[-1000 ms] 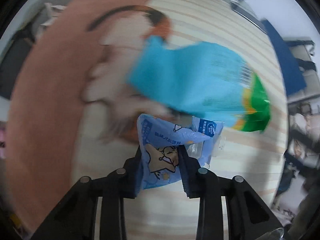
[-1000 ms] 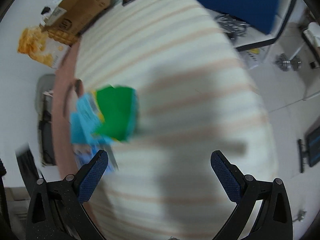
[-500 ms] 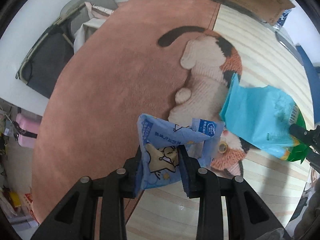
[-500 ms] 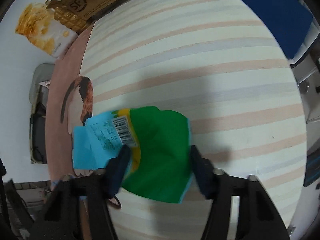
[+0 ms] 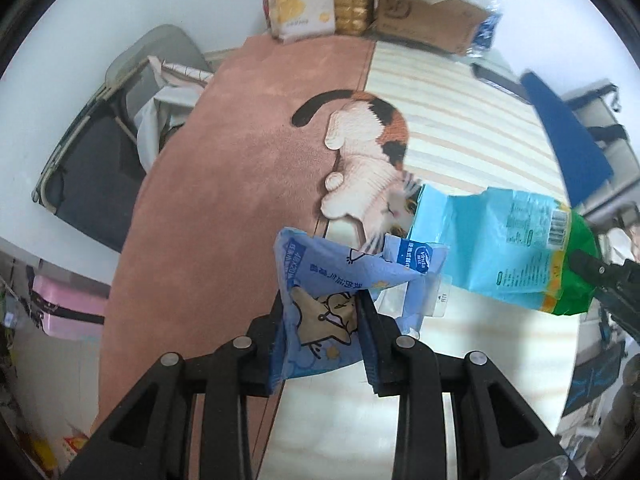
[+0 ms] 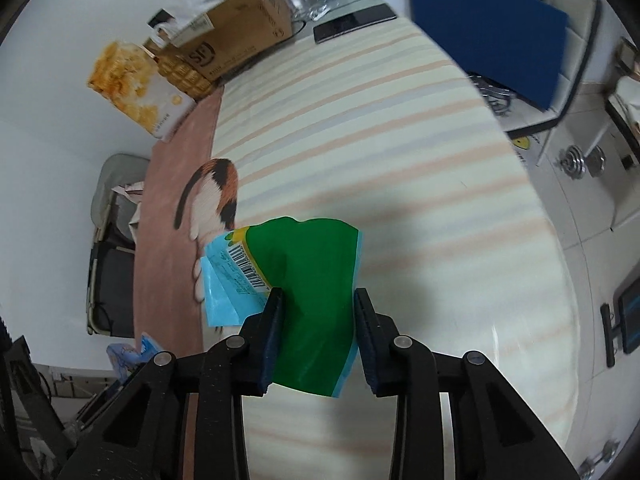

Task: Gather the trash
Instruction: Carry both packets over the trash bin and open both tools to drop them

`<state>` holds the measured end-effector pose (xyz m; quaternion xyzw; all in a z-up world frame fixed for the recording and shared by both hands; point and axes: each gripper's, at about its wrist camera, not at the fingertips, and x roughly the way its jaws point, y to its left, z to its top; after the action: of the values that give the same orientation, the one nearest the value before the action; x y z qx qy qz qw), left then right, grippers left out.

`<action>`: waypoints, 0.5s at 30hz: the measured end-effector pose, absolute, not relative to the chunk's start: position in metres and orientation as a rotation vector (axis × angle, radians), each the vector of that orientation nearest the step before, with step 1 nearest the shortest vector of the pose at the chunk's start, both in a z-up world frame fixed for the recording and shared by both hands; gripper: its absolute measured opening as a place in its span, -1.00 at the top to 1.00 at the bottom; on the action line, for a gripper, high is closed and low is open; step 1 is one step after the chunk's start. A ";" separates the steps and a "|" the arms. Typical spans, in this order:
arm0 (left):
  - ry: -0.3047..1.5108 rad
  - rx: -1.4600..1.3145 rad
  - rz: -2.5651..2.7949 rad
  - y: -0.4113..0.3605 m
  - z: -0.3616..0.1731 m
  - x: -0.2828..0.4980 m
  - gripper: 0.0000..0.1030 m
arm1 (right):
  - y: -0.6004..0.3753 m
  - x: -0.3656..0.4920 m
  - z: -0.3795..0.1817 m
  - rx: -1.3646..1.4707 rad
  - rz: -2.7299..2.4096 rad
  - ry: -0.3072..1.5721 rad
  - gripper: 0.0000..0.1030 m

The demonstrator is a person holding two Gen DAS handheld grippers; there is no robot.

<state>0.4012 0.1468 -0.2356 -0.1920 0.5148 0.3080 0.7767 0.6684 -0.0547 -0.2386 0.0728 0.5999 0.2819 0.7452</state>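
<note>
Two pieces of trash are hanging in the air, one in each tool we are holding. Our left tool is pinching a crumpled pale-blue tissue wrapper printed with a cartoon star figure and a blue logo patch; its top corner is folding over to the right of the tool, with a clear plastic flap trailing beside it. Our right tool is clamping a flattened snack bag, green at the gripped end, light blue toward the far left end, with a yellow band and a barcode between. From the left tool the bag is showing to the right, just beyond the wrapper. Below both, we are seeing a striped mat and a brown rug with a calico cat picture.
</note>
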 end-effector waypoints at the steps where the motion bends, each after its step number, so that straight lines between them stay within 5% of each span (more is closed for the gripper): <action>1: 1.103 -0.403 0.653 0.140 -0.228 0.389 0.45 | -0.065 0.654 -0.231 0.174 0.612 1.303 0.31; 15: 1.020 -0.298 0.414 0.070 -0.181 0.172 0.44 | -0.200 0.356 -0.142 0.272 0.465 1.149 0.32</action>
<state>0.1722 0.0700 -0.1807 -0.1409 0.4828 0.1961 0.8418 0.3561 -0.2000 -0.1415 0.1270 0.5368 0.2171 0.8053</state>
